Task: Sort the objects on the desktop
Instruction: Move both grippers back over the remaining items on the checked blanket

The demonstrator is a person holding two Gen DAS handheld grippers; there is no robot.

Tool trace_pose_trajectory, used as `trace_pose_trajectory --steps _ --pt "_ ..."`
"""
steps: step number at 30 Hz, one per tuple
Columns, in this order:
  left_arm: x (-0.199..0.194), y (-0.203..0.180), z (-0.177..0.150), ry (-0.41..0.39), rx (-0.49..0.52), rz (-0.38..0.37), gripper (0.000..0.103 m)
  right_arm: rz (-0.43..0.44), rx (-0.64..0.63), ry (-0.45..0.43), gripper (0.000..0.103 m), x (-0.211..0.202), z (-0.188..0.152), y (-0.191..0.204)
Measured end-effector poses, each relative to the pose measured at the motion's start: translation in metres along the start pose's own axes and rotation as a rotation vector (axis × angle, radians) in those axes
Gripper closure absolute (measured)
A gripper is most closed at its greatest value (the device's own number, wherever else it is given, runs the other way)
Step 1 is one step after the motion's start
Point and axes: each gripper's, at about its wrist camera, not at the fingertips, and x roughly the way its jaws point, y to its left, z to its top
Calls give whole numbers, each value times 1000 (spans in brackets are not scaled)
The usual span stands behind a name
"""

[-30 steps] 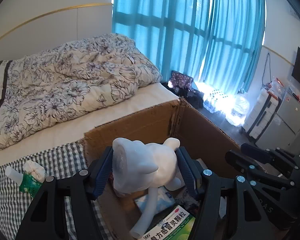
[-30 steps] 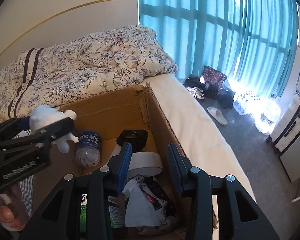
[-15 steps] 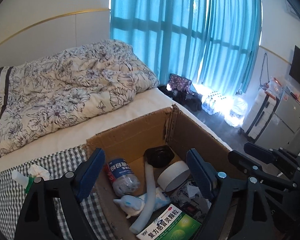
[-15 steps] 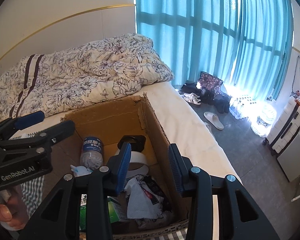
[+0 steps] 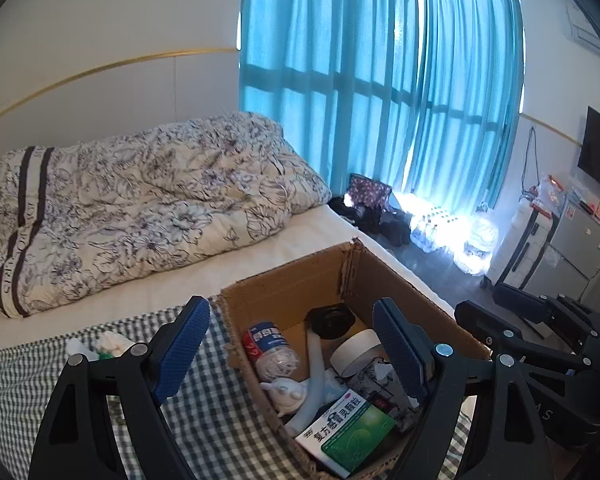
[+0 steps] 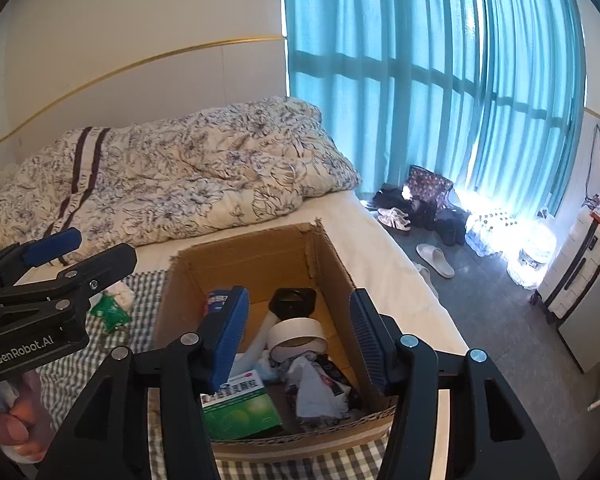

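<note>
Our left claw point(image 5: 292, 344) is wide open and holds nothing; our right claw point(image 6: 296, 336) is open too. We see the white toy point(image 5: 286, 390) lying in the box point(image 5: 284, 292). On the cloth point(image 5: 220, 420), the green pack point(image 6: 110, 310) sits close to the left claw and could get bumped.

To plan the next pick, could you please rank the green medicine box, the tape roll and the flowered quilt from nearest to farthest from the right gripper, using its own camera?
1. Green medicine box, in the cardboard box, just under the left finger.
2. Tape roll, mid-box, between the fingers.
3. Flowered quilt, on the bed beyond the box.
</note>
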Motion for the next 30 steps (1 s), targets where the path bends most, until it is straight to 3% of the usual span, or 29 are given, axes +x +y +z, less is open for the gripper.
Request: trace_pose_trajectory --steps 8,20,30 --pt "-45 20 1 -58 -29 26 13 25 -28 -31 37 -26 3 23" --pt "-96 55 1 -125 -75 77 0 68 -66 -88 19 -61 8 52" --pt "-123 95 -10 -131 -121 132 0 127 -97 -118 8 -73 11 83"
